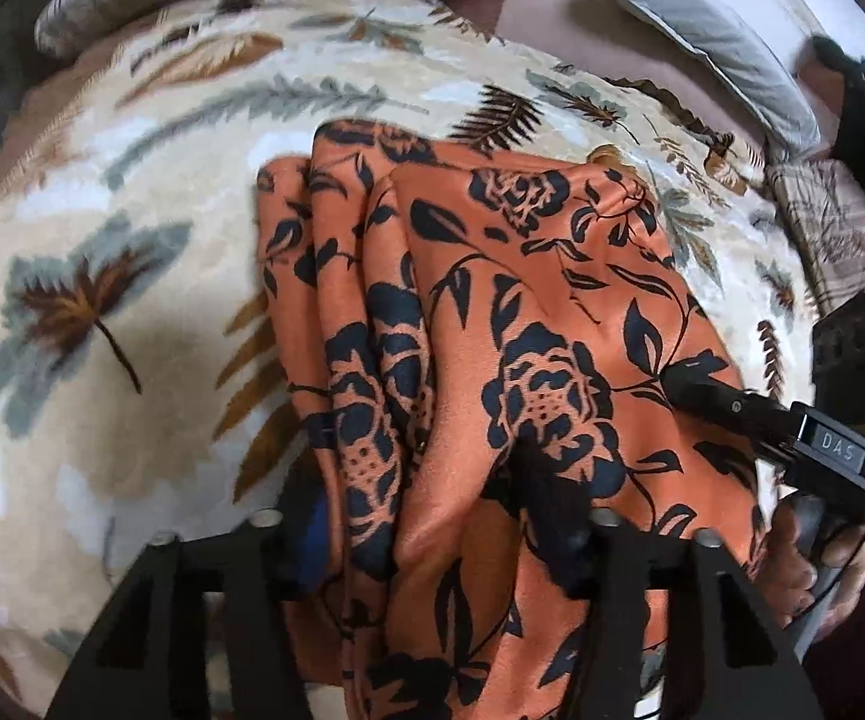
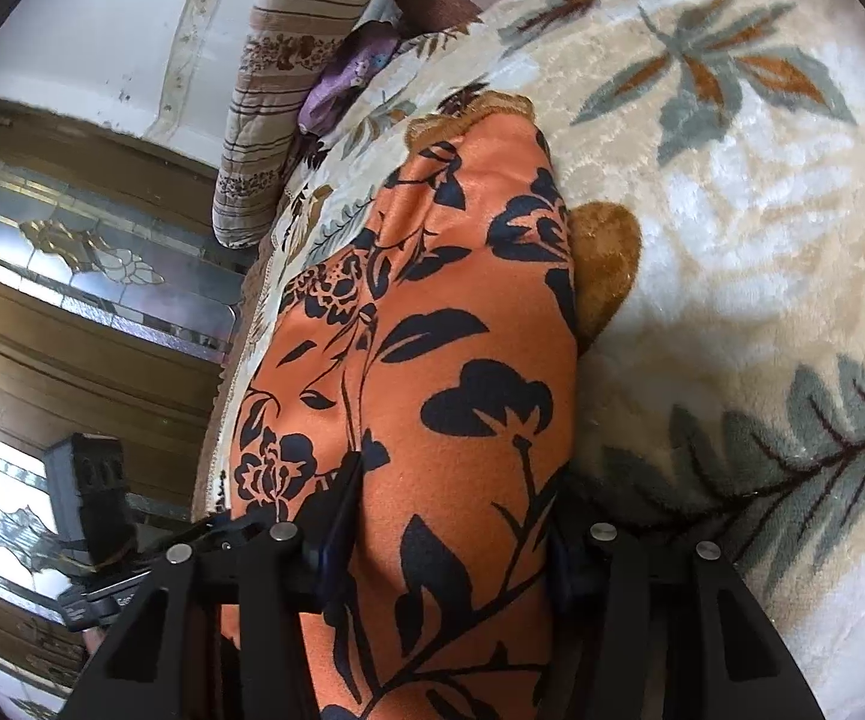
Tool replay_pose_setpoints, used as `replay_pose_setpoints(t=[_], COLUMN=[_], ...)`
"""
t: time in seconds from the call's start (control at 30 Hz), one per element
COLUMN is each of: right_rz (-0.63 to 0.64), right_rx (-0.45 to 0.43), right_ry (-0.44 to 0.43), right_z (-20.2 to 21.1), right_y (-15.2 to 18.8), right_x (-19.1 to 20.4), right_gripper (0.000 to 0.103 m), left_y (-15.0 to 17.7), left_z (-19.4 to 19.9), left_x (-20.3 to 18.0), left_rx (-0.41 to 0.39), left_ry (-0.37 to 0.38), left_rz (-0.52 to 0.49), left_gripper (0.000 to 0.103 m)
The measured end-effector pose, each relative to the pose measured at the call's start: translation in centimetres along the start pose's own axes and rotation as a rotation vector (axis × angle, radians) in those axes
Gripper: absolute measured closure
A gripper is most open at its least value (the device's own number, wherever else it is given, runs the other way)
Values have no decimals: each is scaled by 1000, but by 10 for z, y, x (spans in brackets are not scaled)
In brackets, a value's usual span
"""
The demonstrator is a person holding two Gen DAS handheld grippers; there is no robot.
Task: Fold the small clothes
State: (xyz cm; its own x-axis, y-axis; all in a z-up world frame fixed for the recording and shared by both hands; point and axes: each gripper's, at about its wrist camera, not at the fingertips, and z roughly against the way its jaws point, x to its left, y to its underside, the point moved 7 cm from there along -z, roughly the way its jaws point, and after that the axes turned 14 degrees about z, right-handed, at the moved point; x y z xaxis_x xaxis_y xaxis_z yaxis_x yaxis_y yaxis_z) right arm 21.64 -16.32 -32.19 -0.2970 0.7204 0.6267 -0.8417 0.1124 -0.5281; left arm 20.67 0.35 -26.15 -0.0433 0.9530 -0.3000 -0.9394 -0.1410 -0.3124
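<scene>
Both grippers pinch the orange floral garment (image 1: 492, 312) over the leaf-patterned blanket (image 1: 132, 240); left gripper (image 1: 426, 480) clamps bunched folds. Right gripper (image 2: 450, 540) grips its draped edge.

Home bedroom, plush leaf-print blanket (image 1: 132, 228), pillow (image 2: 264, 120)

Orange floral cloth (image 1: 528, 324) is bunching up right in front of both grippers; left of it the leaf-print blanket (image 1: 132, 276) is lying wide open, while beyond it a striped pillow (image 2: 276, 120) and purple fabric (image 2: 342, 78) are crowding the far edge
</scene>
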Motion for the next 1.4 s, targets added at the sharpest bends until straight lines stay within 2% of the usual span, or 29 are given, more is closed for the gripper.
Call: replay_pose_setpoints(t=[0.07,0.17,0.33,0.5,0.77,1.03,1.2,1.27,1.33,1.4], right_rz=[36,81,123,133,125,95,37,-7,-34,-54], right_rx=[-17,-41,-90,-180,-293,-296,-234,-194,-190,-181], right_ry=[12,25,57,65,95,129,129,151,149,156], right_z=[4,12,31,72,130,149,127,112,109,111], right_y=[-3,-6,-10,-13,-2,9,22,30,31,29], right_x=[6,14,16,9,-18,-43,-63,-76,-82,-83], right_gripper=[57,61,61,62,62,62,62,55,46,43], left_y=[0,1,6,11,30,47,55,56,58,60], left_z=[6,16,35,49,51,28,3,-10,-11,-7], left_x=[-5,-14,-44,-84,-143,-161,-151,-140,-136,-138], left_rx=[-28,-71,-126,-185,-219,-189,-149,-151,-171,-186], left_ry=[-29,-68,-84,-103,-103,-124,-176,-218,-225,-236], left_rz=[-23,-64,-138,-201,-308,-323,-320,-308,-315,-338], left_gripper=[61,65,67,67,67,67,67,62,59,57])
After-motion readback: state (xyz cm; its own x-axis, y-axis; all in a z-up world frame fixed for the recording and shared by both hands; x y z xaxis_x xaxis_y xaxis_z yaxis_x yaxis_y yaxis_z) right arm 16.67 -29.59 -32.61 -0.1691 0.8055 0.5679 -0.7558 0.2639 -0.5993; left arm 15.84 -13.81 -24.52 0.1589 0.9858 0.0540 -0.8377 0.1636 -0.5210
